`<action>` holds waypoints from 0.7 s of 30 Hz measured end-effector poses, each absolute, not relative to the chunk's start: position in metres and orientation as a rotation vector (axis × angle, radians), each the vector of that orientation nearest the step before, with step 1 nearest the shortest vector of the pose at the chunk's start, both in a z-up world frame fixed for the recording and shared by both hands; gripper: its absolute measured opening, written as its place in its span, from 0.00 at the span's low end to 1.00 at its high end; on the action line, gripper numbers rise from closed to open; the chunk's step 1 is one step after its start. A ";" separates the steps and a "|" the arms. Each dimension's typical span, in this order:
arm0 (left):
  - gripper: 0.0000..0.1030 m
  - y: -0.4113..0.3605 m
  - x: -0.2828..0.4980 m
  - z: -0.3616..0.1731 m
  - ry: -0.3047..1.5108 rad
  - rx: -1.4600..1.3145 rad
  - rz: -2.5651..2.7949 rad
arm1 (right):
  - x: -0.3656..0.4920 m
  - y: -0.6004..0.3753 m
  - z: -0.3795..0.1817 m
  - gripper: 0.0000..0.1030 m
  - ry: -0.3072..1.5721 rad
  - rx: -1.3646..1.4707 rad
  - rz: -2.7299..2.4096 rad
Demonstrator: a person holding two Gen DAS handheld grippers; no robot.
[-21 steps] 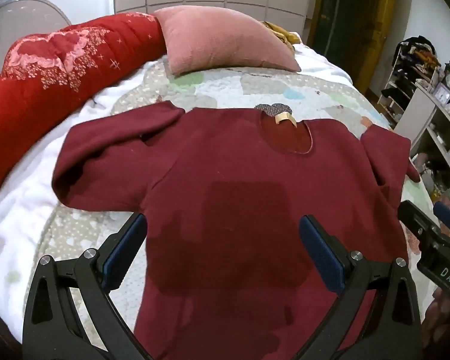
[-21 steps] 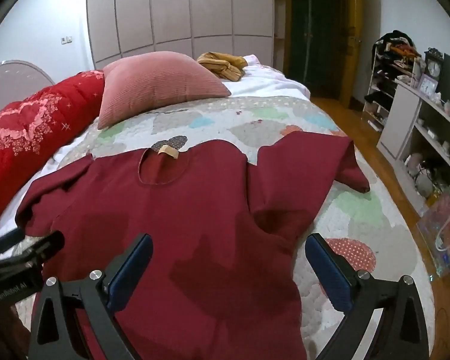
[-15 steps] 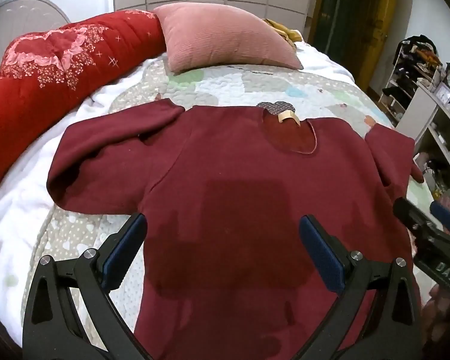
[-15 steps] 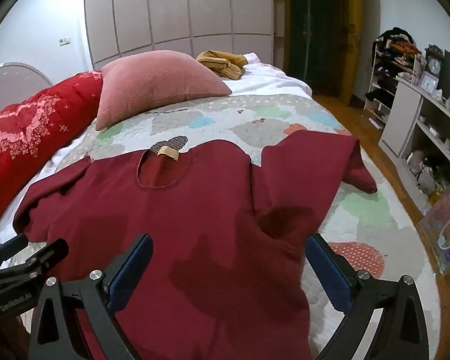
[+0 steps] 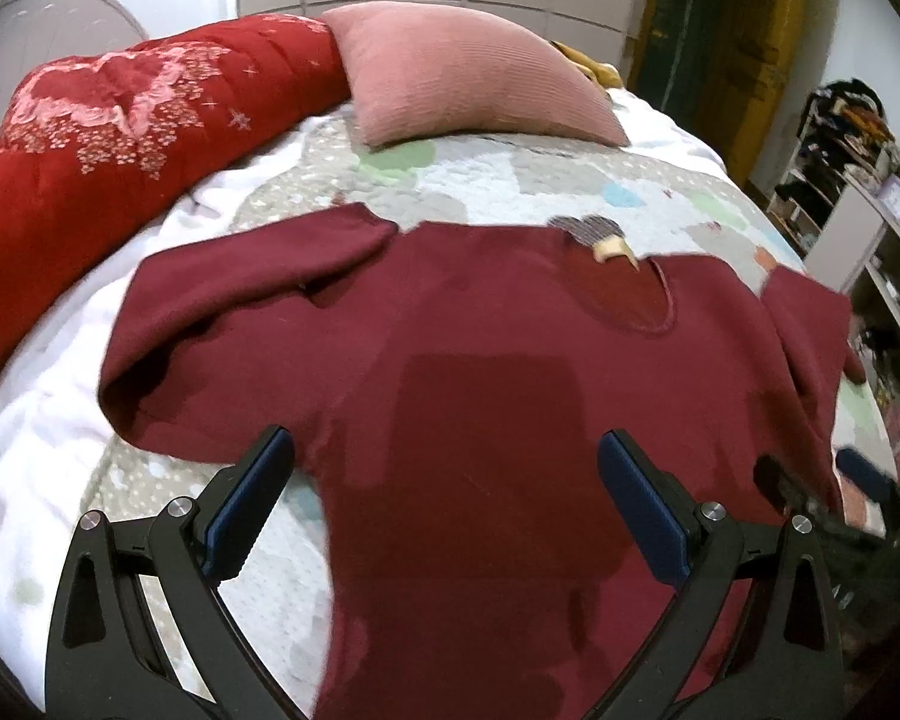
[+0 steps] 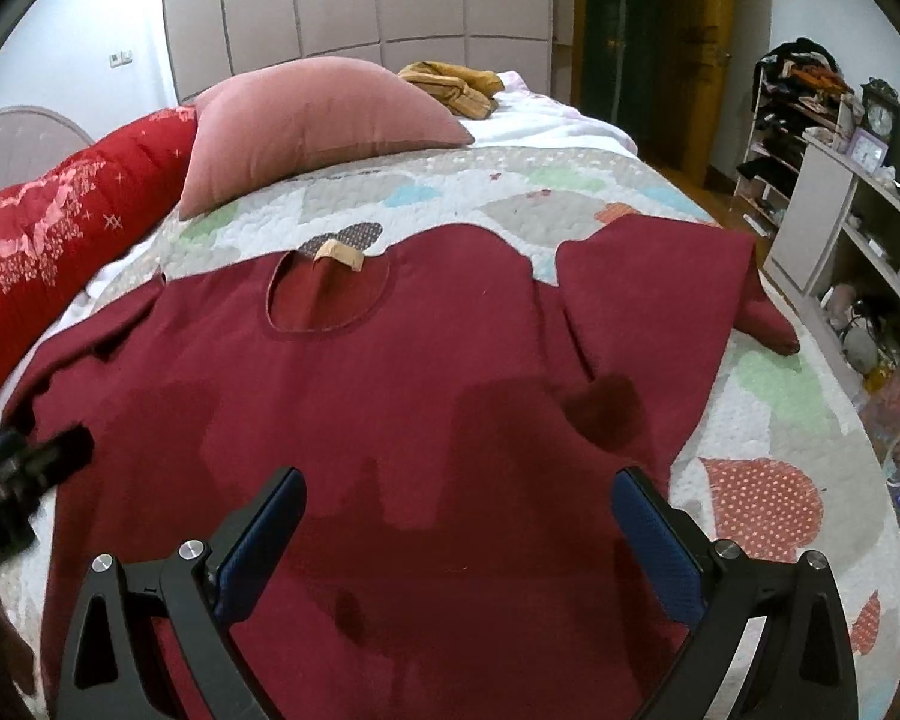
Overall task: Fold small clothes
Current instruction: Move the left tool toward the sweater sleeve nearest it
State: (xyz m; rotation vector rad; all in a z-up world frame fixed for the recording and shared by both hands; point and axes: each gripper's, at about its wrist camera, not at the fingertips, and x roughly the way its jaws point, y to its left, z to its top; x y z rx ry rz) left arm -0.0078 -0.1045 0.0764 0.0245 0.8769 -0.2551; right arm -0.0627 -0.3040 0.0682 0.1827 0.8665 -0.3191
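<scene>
Nearest the cameras, the left gripper [image 5: 447, 498] and the right gripper [image 6: 459, 531] both hang above the lower body of the dark red top [image 6: 390, 408], each with its fingers spread wide apart and nothing between them. The top lies face up and spread flat on the patchwork quilt [image 6: 570, 204], neckline [image 6: 327, 294] away from the person. No fold shows yet, so folding seems barely started: both sleeves, the left sleeve [image 5: 240, 306] and the right sleeve [image 6: 660, 288], lie out sideways and remain to be brought in before the body is doubled. Beyond sit a pink pillow [image 6: 318, 120] and a red duvet [image 5: 120, 138]
</scene>
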 end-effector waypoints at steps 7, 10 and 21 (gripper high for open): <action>0.99 -0.071 0.014 0.080 0.880 -0.035 -0.195 | -0.056 -0.292 0.062 0.98 0.892 0.155 -0.292; 0.99 -0.063 0.018 0.079 0.884 -0.042 -0.176 | -0.055 -0.283 0.073 0.98 0.868 0.134 -0.267; 0.99 -0.050 0.028 0.072 0.905 -0.005 -0.150 | -0.036 -0.265 0.069 0.98 0.863 0.062 -0.256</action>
